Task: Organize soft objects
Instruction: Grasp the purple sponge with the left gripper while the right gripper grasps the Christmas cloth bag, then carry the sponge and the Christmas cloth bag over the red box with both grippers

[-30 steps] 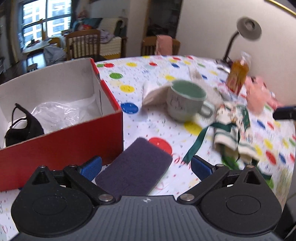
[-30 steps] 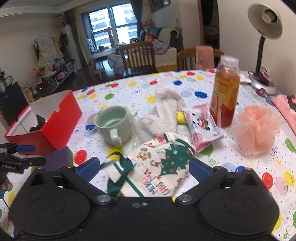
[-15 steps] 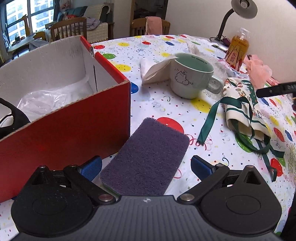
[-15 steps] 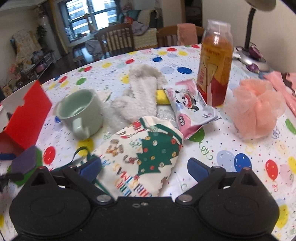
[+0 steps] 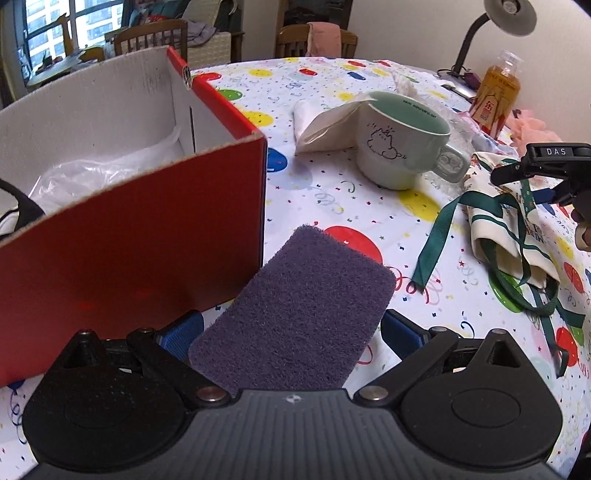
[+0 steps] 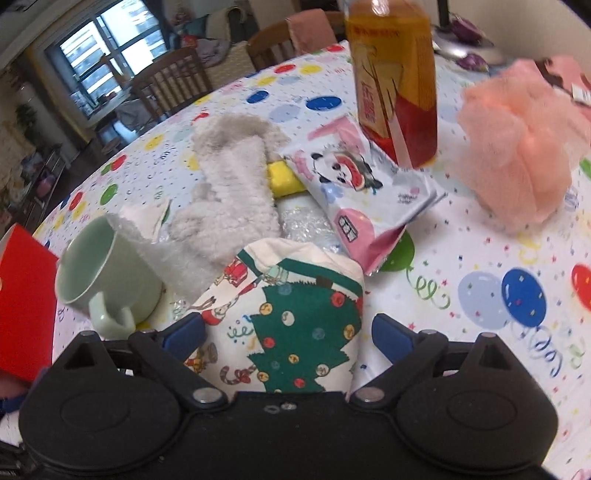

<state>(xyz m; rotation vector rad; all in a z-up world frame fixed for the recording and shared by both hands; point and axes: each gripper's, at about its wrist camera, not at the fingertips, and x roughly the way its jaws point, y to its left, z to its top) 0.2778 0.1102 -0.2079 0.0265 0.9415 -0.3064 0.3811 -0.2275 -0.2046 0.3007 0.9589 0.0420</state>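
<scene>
A purple scouring pad lies on the spotted tablecloth beside the red box. My left gripper is open and low, its blue fingers on either side of the pad's near end. My right gripper is open over a Christmas-print cloth bag with green ribbons, its fingers straddling the bag. The bag also shows in the left wrist view, with the right gripper above it. A fluffy white cloth and a peach mesh pouf lie farther back.
The red box holds a clear plastic bag and a black item. A green mug stands mid-table. An orange drink bottle, a panda snack packet and a desk lamp stand behind.
Both grippers have dropped lower and moved forward. The left has closed in on the purple pad, the right on the Christmas bag. Nothing has been taken hold of.
</scene>
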